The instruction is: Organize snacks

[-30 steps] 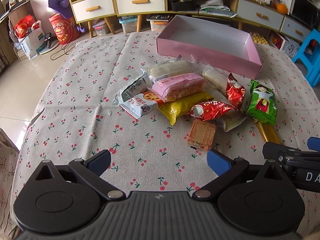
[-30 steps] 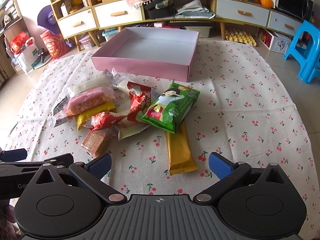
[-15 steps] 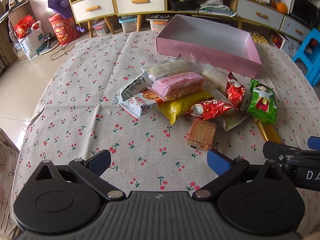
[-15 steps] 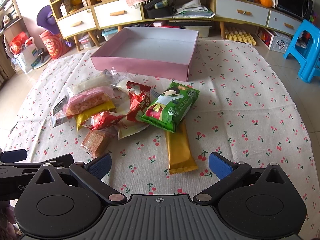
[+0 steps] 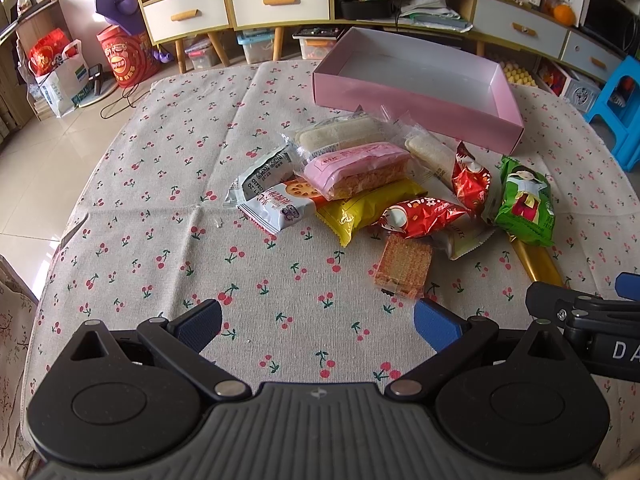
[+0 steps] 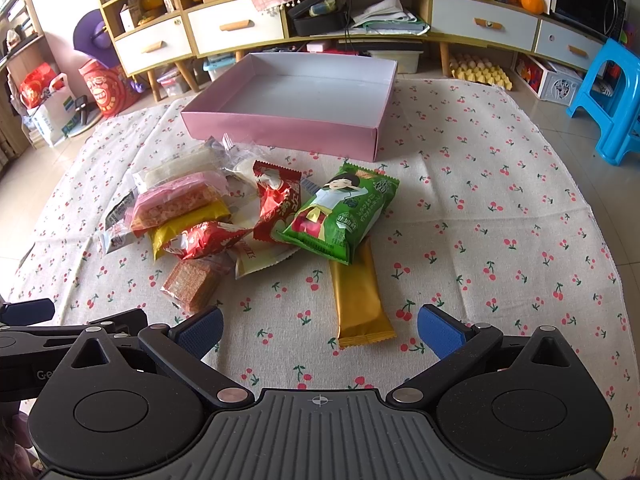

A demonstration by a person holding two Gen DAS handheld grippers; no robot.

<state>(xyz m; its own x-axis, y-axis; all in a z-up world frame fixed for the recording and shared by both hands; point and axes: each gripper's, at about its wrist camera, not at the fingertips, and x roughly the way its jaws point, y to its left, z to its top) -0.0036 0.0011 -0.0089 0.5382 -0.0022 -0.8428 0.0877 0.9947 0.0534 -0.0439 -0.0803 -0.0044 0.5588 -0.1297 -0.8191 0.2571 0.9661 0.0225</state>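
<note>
A pile of snack packets lies on the cherry-print tablecloth [image 5: 160,240]: a pink packet [image 5: 356,168], a yellow one [image 5: 368,208], red ones [image 5: 420,216], a green packet [image 6: 340,216], a gold bar [image 6: 358,300] and an orange cracker pack [image 5: 404,266]. An empty pink box [image 6: 304,96] stands behind the pile; it also shows in the left wrist view [image 5: 416,76]. My left gripper [image 5: 318,324] is open and empty, near the cracker pack. My right gripper [image 6: 320,330] is open and empty, its fingers either side of the gold bar's near end.
Behind the table stand low cabinets with drawers [image 6: 236,28]. A blue stool [image 6: 612,100] is at the right, bags and a red drum [image 5: 124,56] on the floor at the left. The other gripper shows at each view's edge [image 5: 592,320].
</note>
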